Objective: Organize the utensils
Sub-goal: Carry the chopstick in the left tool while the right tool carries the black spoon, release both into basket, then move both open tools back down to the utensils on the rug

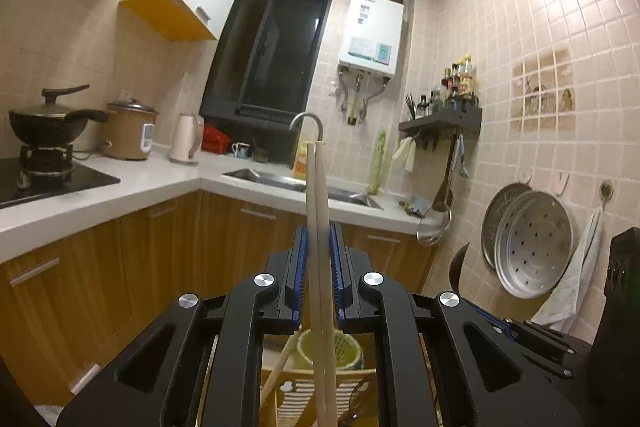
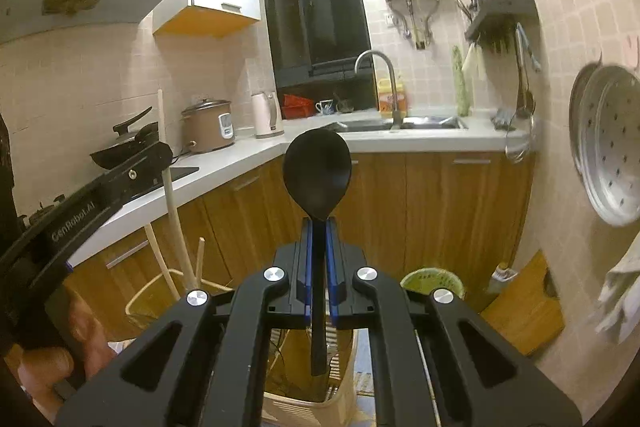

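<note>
My left gripper is shut on a pair of pale wooden chopsticks, held upright with their tips pointing up; their lower ends reach down toward a beige slotted utensil holder below. My right gripper is shut on the handle of a black spoon, bowl up, above another beige utensil holder. The left gripper also shows at the left of the right wrist view with the chopsticks. More chopsticks stand in a wire basket.
A yellow-green cup sits beside the holder. White counter with wok, rice cooker, kettle and sink runs behind. Steamer trays and a ladle hang on the right wall.
</note>
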`<state>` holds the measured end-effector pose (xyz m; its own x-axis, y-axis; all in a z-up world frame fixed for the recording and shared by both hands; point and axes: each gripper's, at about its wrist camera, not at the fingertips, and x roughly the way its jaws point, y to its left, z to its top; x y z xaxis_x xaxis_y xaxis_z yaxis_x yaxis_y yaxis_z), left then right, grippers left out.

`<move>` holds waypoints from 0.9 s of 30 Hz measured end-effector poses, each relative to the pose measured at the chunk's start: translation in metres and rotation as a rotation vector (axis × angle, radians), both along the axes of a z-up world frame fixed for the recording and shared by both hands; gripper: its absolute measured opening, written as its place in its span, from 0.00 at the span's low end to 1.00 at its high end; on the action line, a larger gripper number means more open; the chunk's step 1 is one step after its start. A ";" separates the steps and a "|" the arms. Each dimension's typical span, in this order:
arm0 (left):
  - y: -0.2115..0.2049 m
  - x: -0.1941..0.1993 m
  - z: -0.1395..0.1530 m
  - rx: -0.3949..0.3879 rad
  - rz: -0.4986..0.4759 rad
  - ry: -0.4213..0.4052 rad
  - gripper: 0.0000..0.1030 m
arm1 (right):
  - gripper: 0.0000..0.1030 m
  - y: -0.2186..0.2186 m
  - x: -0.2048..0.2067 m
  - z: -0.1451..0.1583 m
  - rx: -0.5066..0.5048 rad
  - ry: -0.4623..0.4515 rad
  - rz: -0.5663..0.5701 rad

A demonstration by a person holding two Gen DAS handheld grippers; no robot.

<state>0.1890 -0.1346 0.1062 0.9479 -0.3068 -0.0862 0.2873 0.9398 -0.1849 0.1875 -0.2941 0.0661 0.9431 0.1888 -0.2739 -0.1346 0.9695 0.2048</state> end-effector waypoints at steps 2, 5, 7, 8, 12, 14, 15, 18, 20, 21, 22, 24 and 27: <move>-0.002 0.000 -0.005 0.015 0.002 0.000 0.10 | 0.04 0.002 0.003 -0.009 -0.008 0.007 0.013; 0.001 -0.001 -0.013 0.020 -0.011 0.008 0.10 | 0.05 0.005 0.000 -0.015 -0.018 -0.002 0.012; 0.004 -0.005 -0.015 0.022 -0.023 0.014 0.11 | 0.05 0.005 -0.004 -0.016 -0.024 0.001 0.011; 0.006 -0.006 -0.015 0.021 -0.022 0.014 0.11 | 0.05 0.004 -0.003 -0.017 -0.020 0.012 0.025; 0.020 -0.015 -0.016 0.003 -0.035 0.030 0.29 | 0.07 -0.002 -0.013 -0.016 -0.016 0.054 0.056; 0.028 -0.021 -0.015 -0.009 -0.035 0.033 0.30 | 0.14 -0.003 -0.021 -0.016 -0.025 0.058 0.058; 0.030 -0.024 -0.014 -0.012 -0.038 0.037 0.30 | 0.15 -0.004 -0.025 -0.014 -0.028 0.056 0.057; 0.038 -0.034 -0.009 -0.019 -0.051 0.047 0.31 | 0.24 -0.002 -0.039 -0.008 -0.028 0.053 0.060; 0.040 -0.041 -0.005 -0.009 -0.050 0.044 0.31 | 0.27 -0.001 -0.045 -0.002 -0.032 0.052 0.061; 0.042 -0.045 -0.003 -0.003 -0.050 0.040 0.31 | 0.27 0.000 -0.051 0.002 -0.035 0.047 0.060; 0.043 -0.050 0.000 0.002 -0.050 0.037 0.31 | 0.27 0.001 -0.056 0.004 -0.036 0.043 0.060; 0.047 -0.061 0.006 0.013 -0.052 0.035 0.31 | 0.27 0.002 -0.066 0.012 -0.042 0.042 0.065; 0.056 -0.077 0.015 0.012 -0.067 0.058 0.31 | 0.27 0.004 -0.085 0.024 -0.043 0.062 0.088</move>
<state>0.1122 -0.0782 0.1217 0.9184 -0.3685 -0.1439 0.3393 0.9208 -0.1922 0.1023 -0.2898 0.0903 0.9044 0.2565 -0.3411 -0.2077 0.9627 0.1734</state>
